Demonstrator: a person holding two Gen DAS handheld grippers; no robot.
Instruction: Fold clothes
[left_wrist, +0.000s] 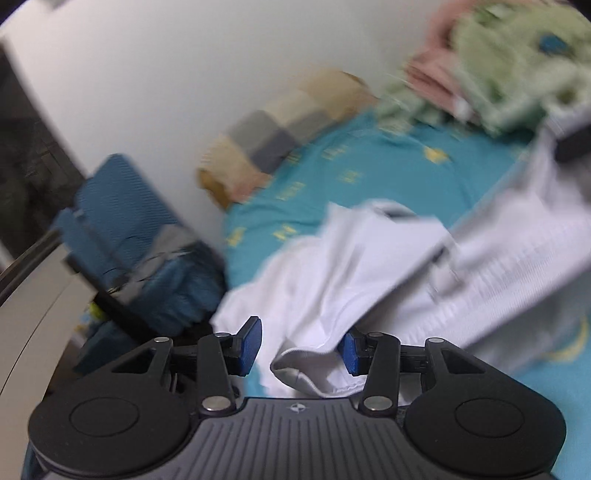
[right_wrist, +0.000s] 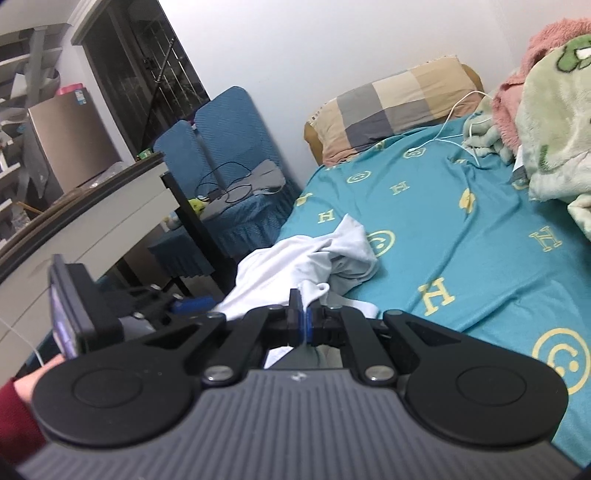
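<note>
A: Left wrist view: heavy motion blur. The pillow (left_wrist: 284, 129) and green blanket (left_wrist: 517, 62) are smeared; the white garment (left_wrist: 369, 266) is streaked, its folds soft. Only the left gripper (left_wrist: 301, 349) close to the lens is crisp.

B: Right wrist view: sharp throughout. Even, soft indoor light, source not visible. Letters on the teal sheet (right_wrist: 461, 229) read cleanly.

A: Shadows?

B: Faint ones under the garment's folds. The glass door (right_wrist: 147, 74) is dark. No glare.

A: Edges?

B: Fisheye bending in both; corners go black, the wall (right_wrist: 314, 44) line curves.
</note>
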